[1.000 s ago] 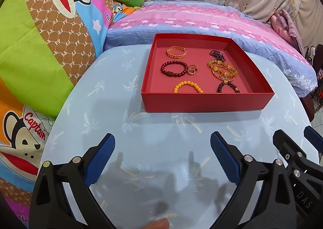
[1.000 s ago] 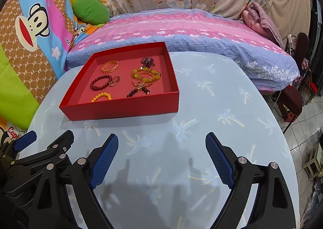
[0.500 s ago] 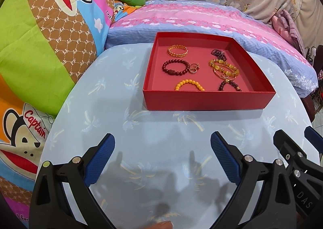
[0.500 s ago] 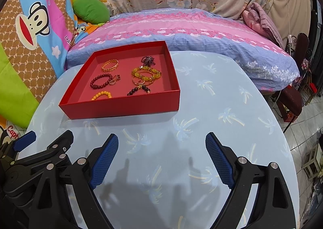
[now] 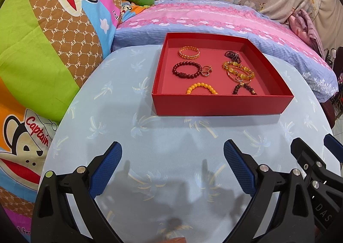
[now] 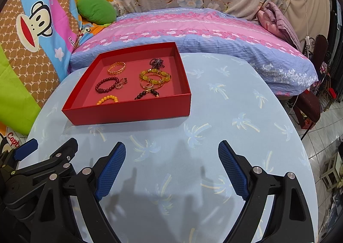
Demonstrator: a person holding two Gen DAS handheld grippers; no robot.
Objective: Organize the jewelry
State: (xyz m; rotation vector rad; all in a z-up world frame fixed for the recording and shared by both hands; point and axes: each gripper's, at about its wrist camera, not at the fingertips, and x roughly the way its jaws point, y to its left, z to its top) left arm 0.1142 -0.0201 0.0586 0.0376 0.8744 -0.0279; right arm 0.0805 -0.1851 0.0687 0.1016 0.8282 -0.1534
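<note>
A red box stands on the far half of the round light-blue table; it also shows in the right wrist view. In it lie several bracelets: a gold chain one, a dark red bead one beside gold rings, an orange bead one, a yellow stone one, a dark bead one and a purple one. My left gripper is open and empty, short of the box. My right gripper is open and empty, beside the left one.
A pink and blue pillow lies behind the box. Cartoon monkey bedding rises along the left. A green cushion sits at the back. The table's right edge drops to a tiled floor with a stool.
Both views have shifted very slightly; the box sits a touch lower and more to the right in the left view. Both grippers stay open and empty.
</note>
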